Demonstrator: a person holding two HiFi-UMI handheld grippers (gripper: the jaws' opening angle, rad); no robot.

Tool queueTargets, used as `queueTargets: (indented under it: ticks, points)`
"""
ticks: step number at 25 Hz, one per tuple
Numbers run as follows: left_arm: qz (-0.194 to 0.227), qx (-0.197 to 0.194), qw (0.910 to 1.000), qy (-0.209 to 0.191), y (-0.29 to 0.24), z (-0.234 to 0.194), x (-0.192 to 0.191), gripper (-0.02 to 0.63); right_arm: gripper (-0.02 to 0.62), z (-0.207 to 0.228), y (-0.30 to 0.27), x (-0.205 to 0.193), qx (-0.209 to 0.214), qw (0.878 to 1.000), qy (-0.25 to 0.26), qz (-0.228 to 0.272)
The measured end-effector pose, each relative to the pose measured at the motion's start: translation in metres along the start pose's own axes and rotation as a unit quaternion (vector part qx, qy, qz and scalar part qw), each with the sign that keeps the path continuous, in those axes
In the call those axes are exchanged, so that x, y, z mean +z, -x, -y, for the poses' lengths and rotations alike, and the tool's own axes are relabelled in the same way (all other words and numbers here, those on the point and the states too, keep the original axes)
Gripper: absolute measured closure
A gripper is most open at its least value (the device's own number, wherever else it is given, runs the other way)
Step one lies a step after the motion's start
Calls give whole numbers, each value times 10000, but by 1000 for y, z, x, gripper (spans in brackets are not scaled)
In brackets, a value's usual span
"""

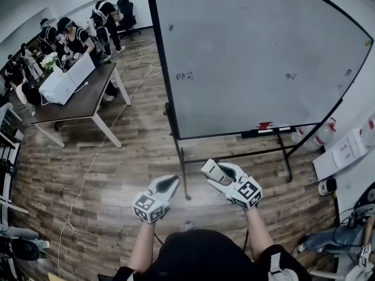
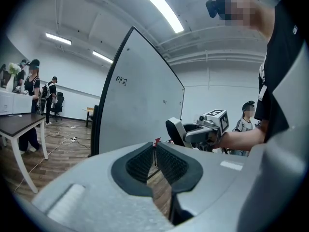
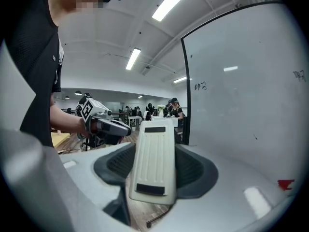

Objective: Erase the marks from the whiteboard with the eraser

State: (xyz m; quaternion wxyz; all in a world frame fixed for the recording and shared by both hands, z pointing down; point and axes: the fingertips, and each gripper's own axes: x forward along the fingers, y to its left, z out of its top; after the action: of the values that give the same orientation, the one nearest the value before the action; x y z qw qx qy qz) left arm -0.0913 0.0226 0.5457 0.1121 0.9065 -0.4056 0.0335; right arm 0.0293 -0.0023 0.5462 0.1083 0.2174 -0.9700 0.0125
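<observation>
You stand on a wood-plank floor (image 1: pixel 117 174) in an open office, facing a whiteboard (image 1: pixel 258 51) on a dark stand. The eraser (image 3: pixel 153 166), pale with a ribbed back, is clamped lengthwise between the jaws of your right claw (image 1: pixel 217 173), held in the air below the board's lower edge. Small marks (image 1: pixel 184 76) sit at the board's left, with more at its right. Your left claw (image 1: pixel 170 182) hangs just beside the right one, its jaws pressed nearly together on nothing. Further left, people stand round a dark bench (image 1: pixel 88 101) carrying white boxes (image 1: pixel 64 81).
</observation>
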Motion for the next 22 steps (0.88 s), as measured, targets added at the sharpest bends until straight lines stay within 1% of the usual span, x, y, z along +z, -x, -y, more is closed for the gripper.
queueTargets:
  ticks: [5, 10, 15, 18, 22]
  points:
    - [-37, -79, 10000, 12, -5, -25, 4, 572, 337, 10, -22, 3, -93, 9999, 68, -35]
    - [-101, -102, 9999, -34, -12, -38, 5, 572, 337, 18, -31, 5, -121, 9999, 71, -96]
    - [-92, 87, 9999, 28, -28, -48, 9, 573, 337, 42, -34, 2, -23, 9998, 141, -127]
    - [-86, 191, 9998, 41, -43, -48, 12, 573, 337, 58, -34, 2, 118, 9996, 192, -148]
    - [50, 322, 9994, 146, -69, -44, 20, 572, 337, 85, -26, -1, 234, 9986, 384, -288]
